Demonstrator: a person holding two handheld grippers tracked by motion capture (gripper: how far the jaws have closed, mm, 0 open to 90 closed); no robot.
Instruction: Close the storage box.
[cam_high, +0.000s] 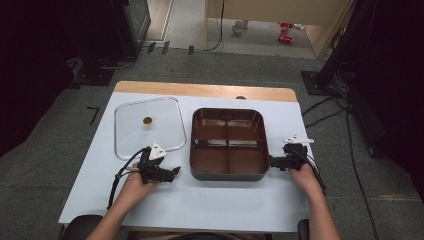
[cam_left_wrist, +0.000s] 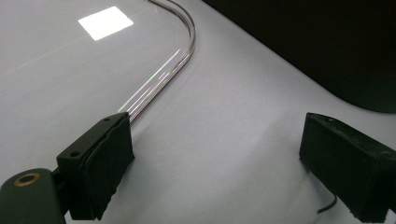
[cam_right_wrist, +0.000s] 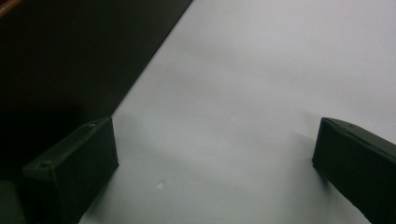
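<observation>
Now both tools, left tool (cam_high: 176, 171) and right tool (cam_high: 272, 161), stand spread and empty, flanking the brown divided tray (cam_high: 228, 143); it lies square-on, near-square, no clear long axis.

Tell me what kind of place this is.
Probably a lab or recording workspace, not a kitchen. A small table with a white cover stands on grey carpet, dark stands and loose cables surround it, and the only things laid out are a brown four-part pot and its glass lid.
</observation>
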